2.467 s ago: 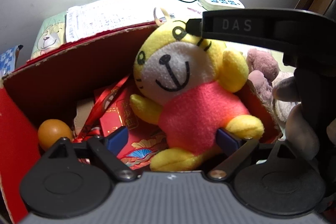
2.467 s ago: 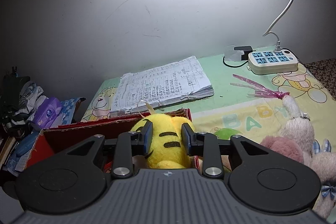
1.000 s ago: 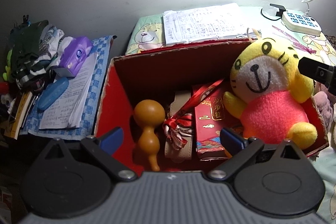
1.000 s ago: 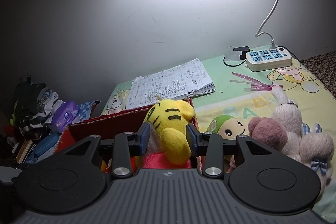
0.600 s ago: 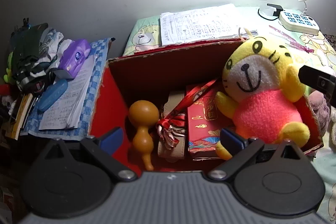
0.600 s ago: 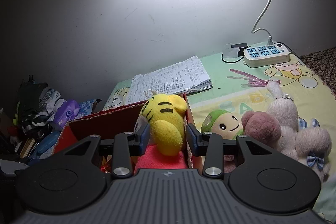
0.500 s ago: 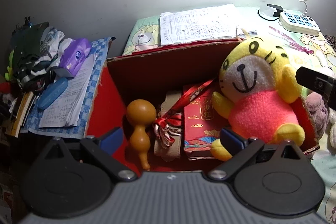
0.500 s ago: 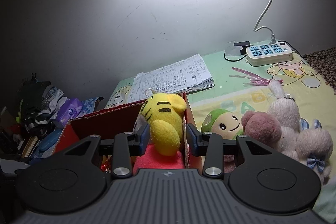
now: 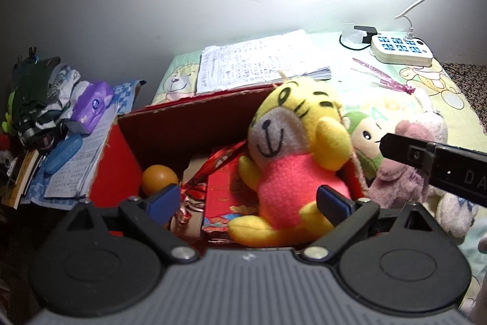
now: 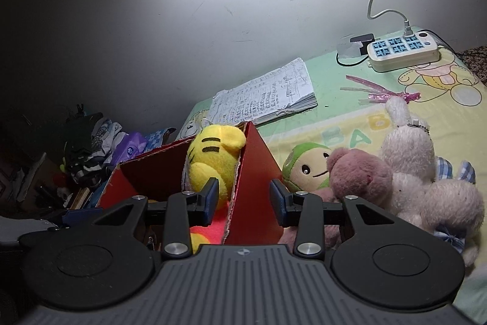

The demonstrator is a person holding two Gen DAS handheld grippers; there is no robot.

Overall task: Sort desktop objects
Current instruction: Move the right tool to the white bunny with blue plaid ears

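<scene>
1 change matters most: the right gripper (image 10: 244,203), clamped on the yellow tiger plush (image 9: 292,154) half a second ago, now stands with its jaws spread and straddles the right wall of the red box (image 10: 252,172), one finger inside, one outside. It grasps nothing.

In the left wrist view the tiger plush sits released in the box's right end, leaning against the wall at 3 o'clock of the box, with its head above the rim. So I judge this item sorted.

Beside it in the box lie a red packet (image 9: 225,191) at about 9 o'clock of the plush, a red ribbon bundle (image 9: 194,197), and further left an orange gourd (image 9: 159,177).

The left gripper (image 9: 248,203) also hangs spread wide at the box's near edge, holding nothing.

At least 3 soft toys wait outside the box at 3 o'clock on the cartoon sheet: a green-capped doll (image 10: 307,166) touching the box wall, a pink bear (image 10: 359,175) and a white rabbit (image 10: 408,148). The doll is nearest the right gripper, so it looks the likely next pick, though the pile is tangled and 2 toys might lift together.
</scene>
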